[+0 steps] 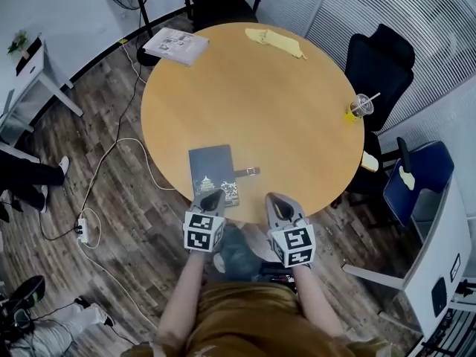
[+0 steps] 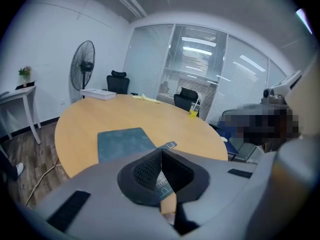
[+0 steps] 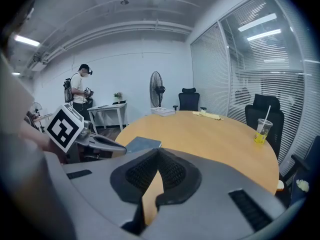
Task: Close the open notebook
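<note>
The notebook (image 1: 212, 171) lies flat on the round wooden table (image 1: 253, 103) near its front edge, dark blue-grey cover up, with a white picture printed at its near end. Its strap with a small clasp (image 1: 251, 172) sticks out to the right. My left gripper (image 1: 212, 198) is shut and hovers over the notebook's near edge; nothing shows between its jaws. In the left gripper view the notebook (image 2: 125, 141) lies just beyond the left gripper (image 2: 161, 151). My right gripper (image 1: 277, 203) is shut and empty at the table's edge, right of the notebook (image 3: 144, 144).
A stack of papers (image 1: 175, 45) and a yellow cloth (image 1: 275, 39) lie at the far side. A cup with a straw (image 1: 361, 107) stands at the right rim. Office chairs (image 1: 379, 62) ring the table. Cables (image 1: 111, 155) run on the floor. A person (image 3: 80, 91) stands by a white desk.
</note>
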`<act>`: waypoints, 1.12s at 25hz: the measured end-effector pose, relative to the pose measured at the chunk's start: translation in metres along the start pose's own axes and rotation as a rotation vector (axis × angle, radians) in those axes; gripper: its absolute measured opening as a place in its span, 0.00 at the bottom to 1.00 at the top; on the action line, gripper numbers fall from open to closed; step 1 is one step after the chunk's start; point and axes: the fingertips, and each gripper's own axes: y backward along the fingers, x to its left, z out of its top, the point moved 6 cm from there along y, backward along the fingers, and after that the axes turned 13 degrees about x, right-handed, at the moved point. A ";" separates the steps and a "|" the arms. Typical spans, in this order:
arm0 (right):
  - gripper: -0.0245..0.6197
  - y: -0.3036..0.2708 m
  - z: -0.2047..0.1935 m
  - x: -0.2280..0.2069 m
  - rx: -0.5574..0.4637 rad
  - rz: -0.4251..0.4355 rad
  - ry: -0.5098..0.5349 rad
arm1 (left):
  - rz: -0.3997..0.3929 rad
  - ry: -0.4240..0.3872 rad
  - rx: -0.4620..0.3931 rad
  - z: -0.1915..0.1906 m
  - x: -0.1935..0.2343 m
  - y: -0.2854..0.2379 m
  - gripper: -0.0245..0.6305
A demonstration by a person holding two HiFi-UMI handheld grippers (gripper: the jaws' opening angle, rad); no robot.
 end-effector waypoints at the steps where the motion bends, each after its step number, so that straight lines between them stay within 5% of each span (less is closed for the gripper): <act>1: 0.06 0.002 0.002 0.002 -0.006 0.001 0.005 | 0.008 0.006 -0.020 0.003 0.002 0.007 0.07; 11: 0.06 0.026 0.013 0.034 -0.077 0.026 0.043 | 0.060 0.013 -0.200 0.021 -0.004 0.081 0.07; 28: 0.06 0.063 0.017 0.079 -0.186 0.053 0.083 | 0.170 -0.011 -0.342 0.006 -0.016 0.165 0.08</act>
